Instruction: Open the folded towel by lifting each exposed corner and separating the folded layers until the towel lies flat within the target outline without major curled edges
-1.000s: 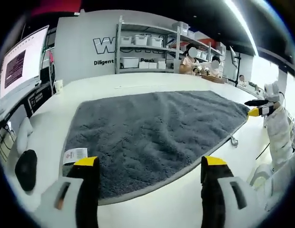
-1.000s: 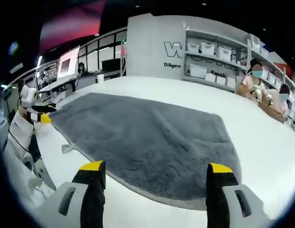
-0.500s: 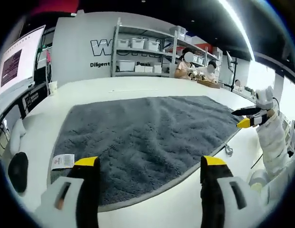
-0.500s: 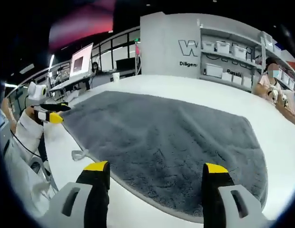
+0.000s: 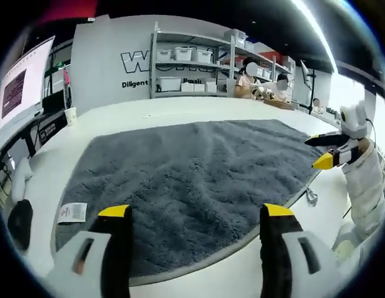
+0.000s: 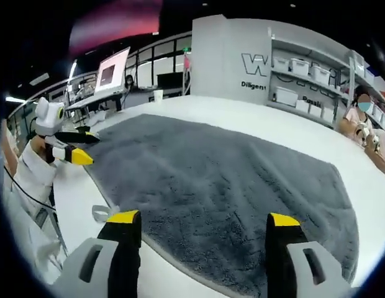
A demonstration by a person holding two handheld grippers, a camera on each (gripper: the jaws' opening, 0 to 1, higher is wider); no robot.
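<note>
On the white table (image 5: 149, 112) the grey towel (image 5: 192, 174) lies spread out and looks flat, with only soft ripples in the pile and no folded layer left that I can see. At its left corner in the left gripper view a small white label (image 5: 72, 212) rests on the fabric; over the last second that label has slid lower and further left in the picture, which reads as the camera easing back, not the cloth moving. Both claws stand wide apart and hold nothing: the left gripper (image 5: 191, 217) hangs above the near hem, and the right gripper (image 6: 203, 225) hangs above the opposite stretch of hem, each a little higher and further off than before. A hanging loop (image 6: 100, 212) pokes out at the edge. Judging by this, the unfolding is essentially finished.
</note>
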